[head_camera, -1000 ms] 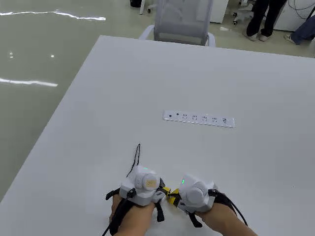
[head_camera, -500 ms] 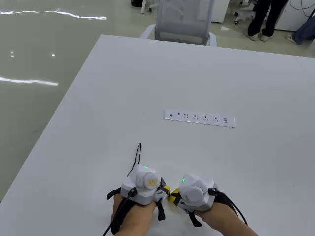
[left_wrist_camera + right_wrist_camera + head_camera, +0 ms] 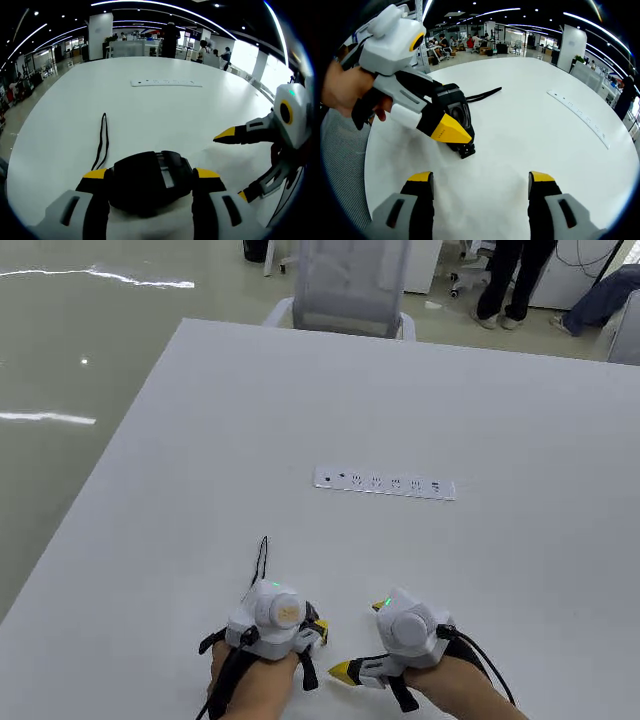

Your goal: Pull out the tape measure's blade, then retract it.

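The left gripper (image 3: 151, 176) has its jaws pinched on the black tape measure (image 3: 147, 192), low in the centre of its own view, probably to anchor it while the blade is pulled. The right gripper (image 3: 480, 179) has its jaws spread and empty, facing the tape measure at upper left, likely lining up on the blade's tip. No drawn blade shows, and the tip is too small to make out. A black cord (image 3: 101, 140) trails left on the counter (image 3: 165, 110). A power strip (image 3: 385, 483) lies higher up.
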